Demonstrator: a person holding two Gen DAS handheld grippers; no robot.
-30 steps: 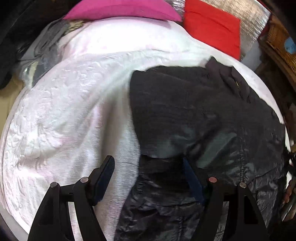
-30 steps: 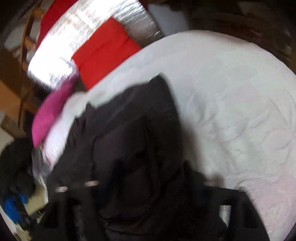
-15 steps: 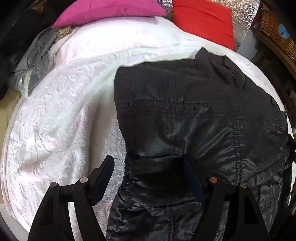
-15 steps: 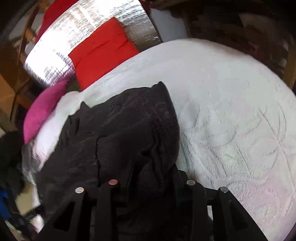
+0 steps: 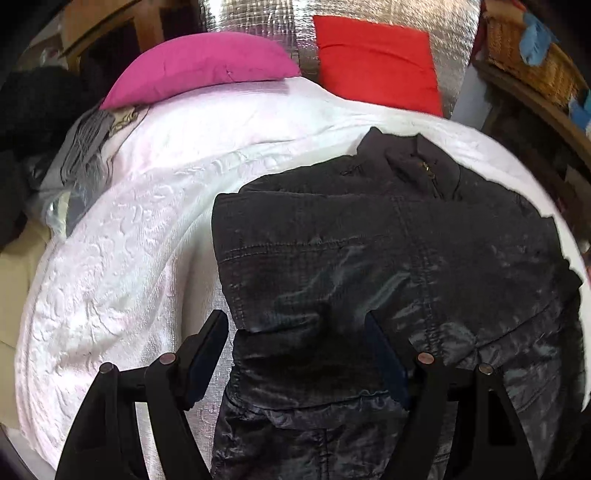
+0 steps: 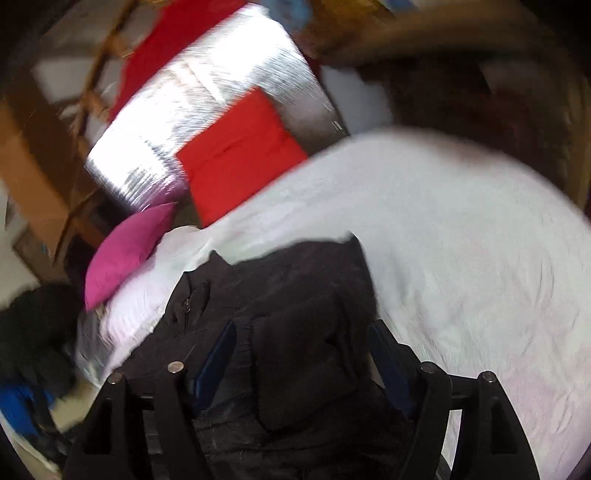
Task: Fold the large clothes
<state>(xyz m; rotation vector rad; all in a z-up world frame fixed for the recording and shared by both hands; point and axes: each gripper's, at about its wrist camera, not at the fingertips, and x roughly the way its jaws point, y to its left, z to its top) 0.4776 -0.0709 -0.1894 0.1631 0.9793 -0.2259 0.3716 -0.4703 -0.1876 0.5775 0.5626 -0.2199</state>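
A large black shiny jacket (image 5: pixel 388 266) lies on a white quilted bed cover (image 5: pixel 122 266), its collar and zipper at the far end, one sleeve folded across the body. My left gripper (image 5: pixel 297 332) is open above the jacket's near left part, its fingers wide apart and holding nothing. In the right wrist view the jacket (image 6: pixel 295 295) lies under my right gripper (image 6: pixel 301 341), which is open with its fingers either side of a folded dark sleeve. That view is blurred.
A pink pillow (image 5: pixel 199 66) and a red pillow (image 5: pixel 376 59) lean on a silver foil panel (image 5: pixel 258 18) at the bed's head. Grey and dark clothes (image 5: pixel 81 147) pile at the left edge. A wicker basket (image 5: pixel 532 62) stands on wooden furniture at right.
My right gripper has opened, letting go of the dark sleeve, and swung so its view blurs. My left gripper stays open and has drawn back, showing more of the pillows.
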